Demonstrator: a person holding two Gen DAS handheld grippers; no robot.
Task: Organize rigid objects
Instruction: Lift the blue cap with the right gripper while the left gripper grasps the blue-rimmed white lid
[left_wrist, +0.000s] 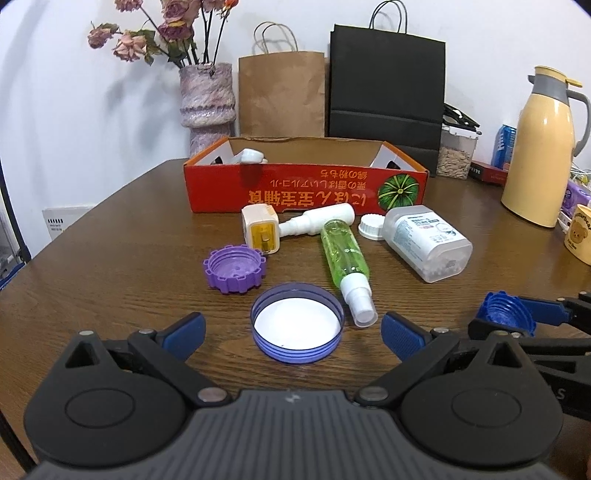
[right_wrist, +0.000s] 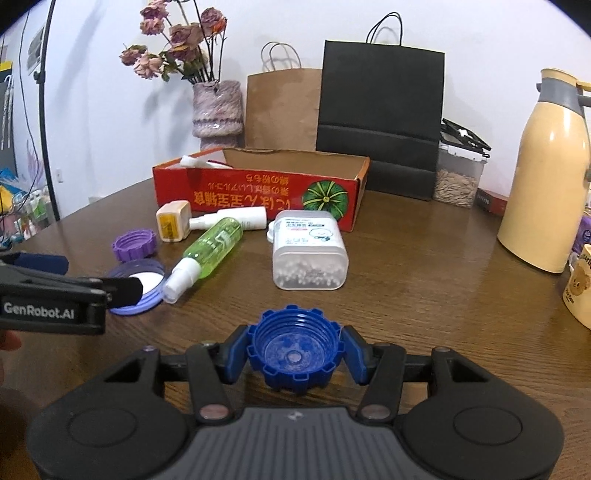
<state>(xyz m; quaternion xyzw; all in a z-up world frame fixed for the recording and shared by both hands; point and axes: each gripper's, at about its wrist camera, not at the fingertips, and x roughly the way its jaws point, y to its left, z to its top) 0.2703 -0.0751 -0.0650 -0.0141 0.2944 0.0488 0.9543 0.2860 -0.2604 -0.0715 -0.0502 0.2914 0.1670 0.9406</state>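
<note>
Caps, bottles and small plastic boxes lie scattered on the wooden table (left_wrist: 110, 240) in front of the red cardboard box (left_wrist: 306, 188), which looks like the place to collect them; a white item already lies inside it at the left end. By the look of them all are light, stiff plastic, likely to skid on the smooth wood, so a grip across the widest rigid part seems safest. The right gripper (right_wrist: 295, 356) is pinching a blue ridged cap (right_wrist: 294, 345) by its notched rim, open side up, low over the table; the notches should keep it from slipping. The left gripper (left_wrist: 293, 332) is spread wide around a shallow round lid (left_wrist: 297, 323), violet-rimmed with a white inside, without touching it; such a low rim offers little to hold, so the fingers probably need to close near the table. Beyond lie a purple notched cap (left_wrist: 234, 269), a green spray bottle (left_wrist: 345, 258) on its side, a white bottle (left_wrist: 317, 219), a cream charger plug (left_wrist: 260, 232), a small white cap (left_wrist: 372, 226) and a clear box of cotton swabs (left_wrist: 428, 243); the round bottles may roll.
</note>
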